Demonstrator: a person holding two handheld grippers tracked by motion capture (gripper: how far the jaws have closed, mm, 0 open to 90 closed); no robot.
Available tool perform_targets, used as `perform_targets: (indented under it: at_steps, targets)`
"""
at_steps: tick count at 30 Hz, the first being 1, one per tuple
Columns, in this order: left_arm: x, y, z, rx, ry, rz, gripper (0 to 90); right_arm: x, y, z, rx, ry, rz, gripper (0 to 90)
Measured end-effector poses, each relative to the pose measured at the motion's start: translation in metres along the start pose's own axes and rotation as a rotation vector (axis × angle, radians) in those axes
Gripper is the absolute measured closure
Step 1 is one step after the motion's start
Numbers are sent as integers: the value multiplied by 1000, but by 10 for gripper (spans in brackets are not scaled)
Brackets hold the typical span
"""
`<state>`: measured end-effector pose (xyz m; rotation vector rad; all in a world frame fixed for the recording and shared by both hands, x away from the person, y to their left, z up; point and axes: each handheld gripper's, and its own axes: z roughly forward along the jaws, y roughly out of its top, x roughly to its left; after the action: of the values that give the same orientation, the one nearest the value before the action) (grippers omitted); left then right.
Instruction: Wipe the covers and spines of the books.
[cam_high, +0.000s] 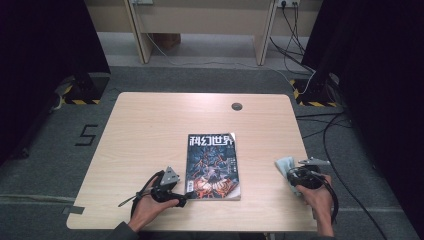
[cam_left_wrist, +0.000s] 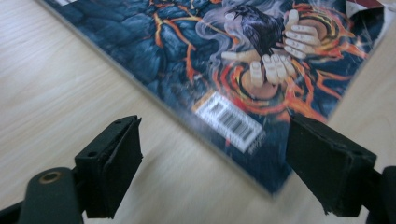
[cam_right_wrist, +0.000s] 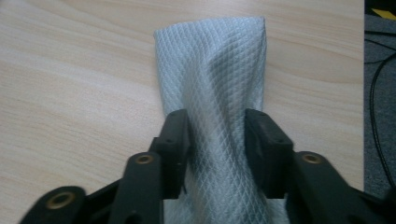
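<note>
The soft, light cloth (cam_right_wrist: 212, 93), bunched at the table's (cam_high: 145, 130) near right edge, is pinched by the right gripper (cam_right_wrist: 215, 140), while the left gripper (cam_left_wrist: 212, 163) gapes at the magazine's (cam_left_wrist: 196, 56) near-left corner

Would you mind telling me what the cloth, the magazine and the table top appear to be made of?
The cloth looks like thin pale woven or non-woven fabric: a fine diamond grid shows, and it bunches softly. The magazine seems glossy printed paper, its cover showing a slight sheen and a barcode. The table looks like light wood-grain laminate with a matte finish, though real wood cannot be excluded.
</note>
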<state>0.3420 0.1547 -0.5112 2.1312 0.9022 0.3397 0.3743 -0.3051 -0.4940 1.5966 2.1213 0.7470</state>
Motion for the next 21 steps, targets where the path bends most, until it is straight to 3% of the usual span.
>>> perform_targets:
  at_steps: [4, 11, 17, 19, 21]
  targets:
    - [-3, 7, 12, 6, 3, -12, 170, -1, 1, 0, -6, 4, 3, 709]
    - [-2, 5, 11, 10, -32, -70, 263, 2, 7, -10, -67, 18, -17, 752]
    - [-13, 3, 5, 31, -25, -41, 262, 17, 20, -20, -119, 46, -56, 753]
    - [-16, 2, 4, 32, -20, -30, 265, 32, 30, -22, -141, 75, -81, 752]
    - [-22, 1, 2, 33, -18, -25, 266, 37, 34, -22, -150, 86, -101, 753]
